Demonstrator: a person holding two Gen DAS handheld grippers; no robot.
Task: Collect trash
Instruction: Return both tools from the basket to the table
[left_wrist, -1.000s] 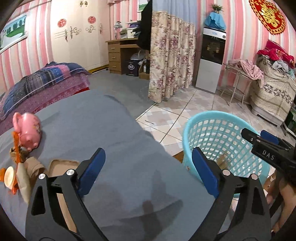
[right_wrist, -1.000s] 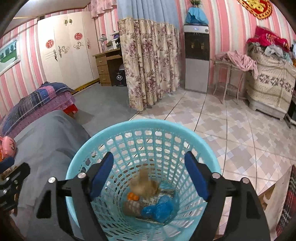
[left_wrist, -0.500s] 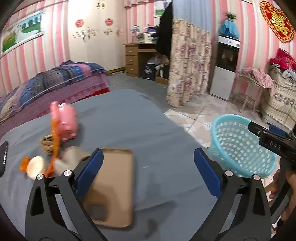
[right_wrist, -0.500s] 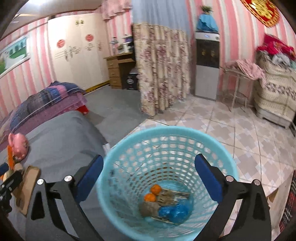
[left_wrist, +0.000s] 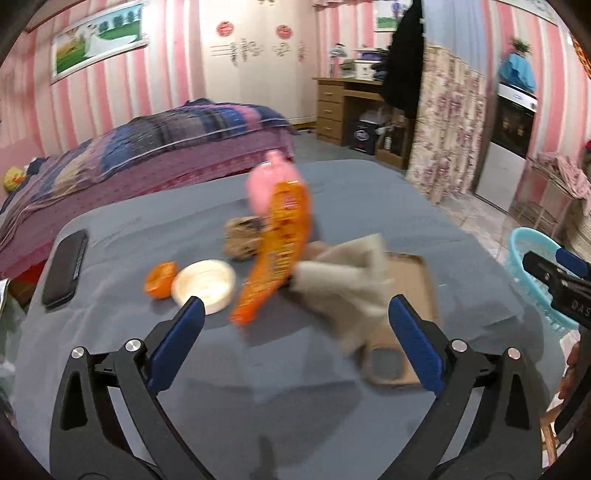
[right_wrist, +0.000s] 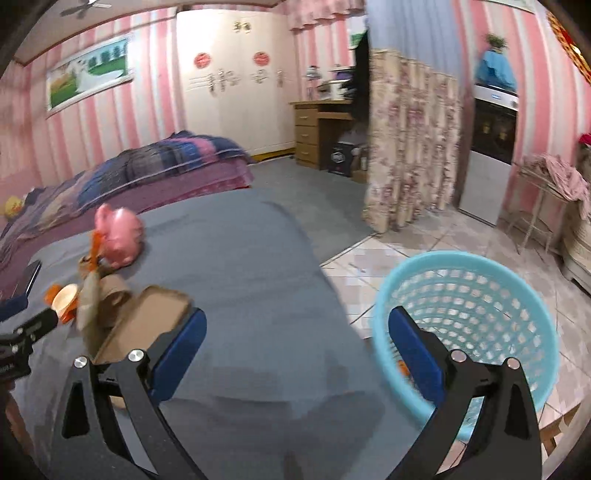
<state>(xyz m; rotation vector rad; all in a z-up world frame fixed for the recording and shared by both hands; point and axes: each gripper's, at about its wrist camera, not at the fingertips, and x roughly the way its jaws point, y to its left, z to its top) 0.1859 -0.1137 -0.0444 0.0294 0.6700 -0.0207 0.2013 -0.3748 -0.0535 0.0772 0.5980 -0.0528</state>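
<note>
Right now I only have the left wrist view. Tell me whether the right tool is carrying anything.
Observer: Nothing. The right tool is open over the grey table. Its jaws have just been opening, with nothing between them.
Operator: Describe the inside of the basket. I see only part of it.
Observer: The blue basket stands on the tiled floor beside the table. A small orange piece shows low inside. The tool's finger hides the rest of the bottom.
</note>
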